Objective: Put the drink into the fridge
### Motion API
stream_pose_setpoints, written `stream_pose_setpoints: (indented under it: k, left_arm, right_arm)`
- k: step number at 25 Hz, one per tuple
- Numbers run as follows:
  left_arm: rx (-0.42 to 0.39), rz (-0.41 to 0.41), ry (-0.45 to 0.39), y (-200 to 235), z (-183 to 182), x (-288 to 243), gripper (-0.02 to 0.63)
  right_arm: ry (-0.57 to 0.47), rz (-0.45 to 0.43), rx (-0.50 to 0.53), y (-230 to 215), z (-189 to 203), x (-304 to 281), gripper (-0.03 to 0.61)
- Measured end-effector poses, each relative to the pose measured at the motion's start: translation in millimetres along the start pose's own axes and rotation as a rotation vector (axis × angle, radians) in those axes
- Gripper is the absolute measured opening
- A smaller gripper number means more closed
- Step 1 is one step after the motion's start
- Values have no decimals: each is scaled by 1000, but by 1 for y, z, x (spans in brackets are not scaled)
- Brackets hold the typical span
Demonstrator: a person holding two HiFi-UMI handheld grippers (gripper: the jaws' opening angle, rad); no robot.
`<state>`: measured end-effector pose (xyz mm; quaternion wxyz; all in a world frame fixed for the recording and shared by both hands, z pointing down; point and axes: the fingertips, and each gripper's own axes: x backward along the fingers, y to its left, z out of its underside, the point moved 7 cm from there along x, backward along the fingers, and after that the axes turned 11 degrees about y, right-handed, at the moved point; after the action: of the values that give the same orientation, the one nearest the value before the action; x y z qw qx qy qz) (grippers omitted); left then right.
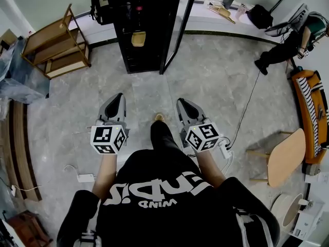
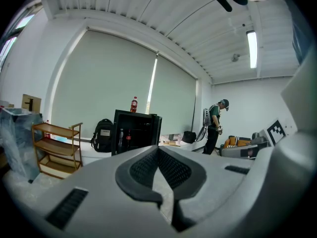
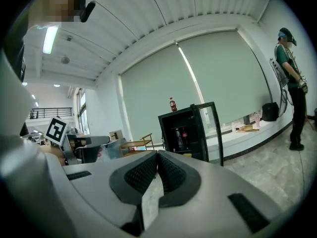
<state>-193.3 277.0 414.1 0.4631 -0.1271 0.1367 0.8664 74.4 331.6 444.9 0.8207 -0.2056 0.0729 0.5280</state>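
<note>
Our black shirt [image 1: 164, 199] fills the bottom of the head view, with both arms held out ahead of it at about the same height. We judge this to be a carrying posture with nothing in it yet.

Biggest thing ahead is the black fridge [image 1: 146, 50], standing on the grey floor well apart from us. Its glass door [image 1: 177, 30] is swung open to the right, which leaves the shelves free to take a bottle without a door step first. A few bottles [image 2: 128, 138] already stand inside. Left of it is a wooden shelf [image 1: 56, 42], and a black backpack [image 2: 102, 135] leans just beside the fridge's left wall. Neither looks to be part of the job.

Next in size, the left gripper [image 1: 118, 98] and the right gripper [image 1: 183, 104] point roughly level toward the fridge. Each gripper's own view shows its jaws pressed together with nothing between the pads, only floor showing below them. We think they are closed simply because there is nothing to hold at this distance.

Smallest is the drink [image 2: 134, 104], a red bottle standing upright on top of the fridge, well out of reach. We judge it is what must go inside, so the approach and the pick-up are not yet done.
</note>
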Motion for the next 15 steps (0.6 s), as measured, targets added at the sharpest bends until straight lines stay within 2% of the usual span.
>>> stream_pose_setpoints:
  k: [15]
  left_arm:
    - [26, -41, -29, 37, -73, -96, 9]
  right_arm:
    - [-9, -54, 18, -74, -85, -87, 25]
